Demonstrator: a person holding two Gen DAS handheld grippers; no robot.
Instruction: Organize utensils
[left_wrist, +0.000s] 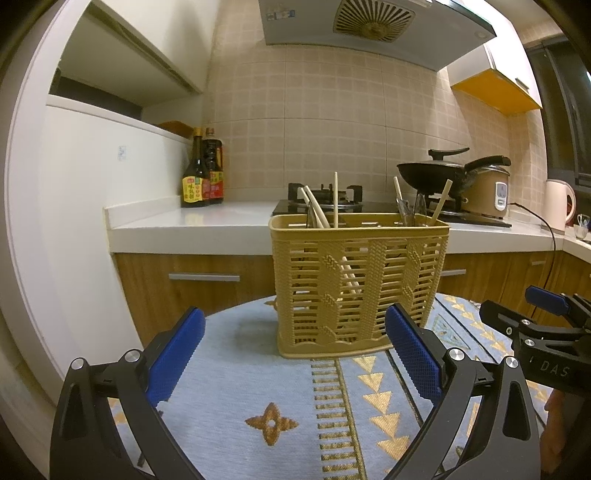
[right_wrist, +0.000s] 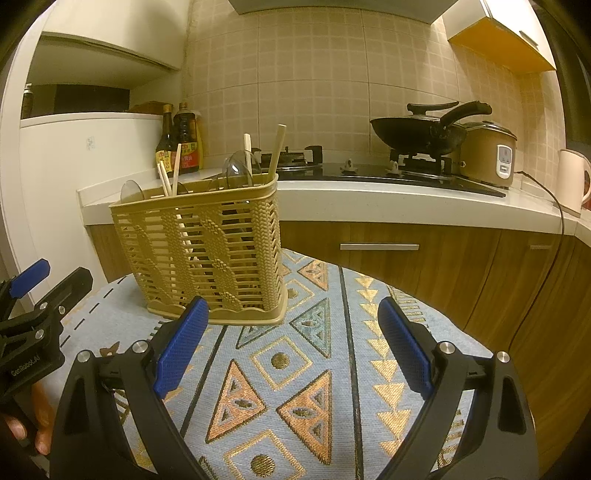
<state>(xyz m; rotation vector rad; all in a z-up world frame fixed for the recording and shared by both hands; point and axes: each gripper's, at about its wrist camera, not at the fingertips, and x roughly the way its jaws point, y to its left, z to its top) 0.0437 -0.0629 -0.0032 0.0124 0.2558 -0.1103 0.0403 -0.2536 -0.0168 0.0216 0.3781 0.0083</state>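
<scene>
A tan woven plastic utensil basket (left_wrist: 356, 284) stands upright on the patterned tablecloth (left_wrist: 258, 387); it also shows in the right wrist view (right_wrist: 210, 254). Wooden chopsticks (left_wrist: 335, 199) and clear plastic spoons (right_wrist: 238, 171) stick up out of it. My left gripper (left_wrist: 295, 350) is open and empty, just in front of the basket. My right gripper (right_wrist: 291, 343) is open and empty, in front and to the right of the basket. Each gripper shows at the edge of the other's view: the right one (left_wrist: 546, 317) and the left one (right_wrist: 33, 295).
Behind the table runs a white kitchen counter (left_wrist: 207, 221) with wooden drawers below. On it stand two sauce bottles (left_wrist: 201, 173), a gas hob (left_wrist: 325, 199) with a black wok (right_wrist: 421, 133), a rice cooker (right_wrist: 487, 155) and a kettle (left_wrist: 559, 201).
</scene>
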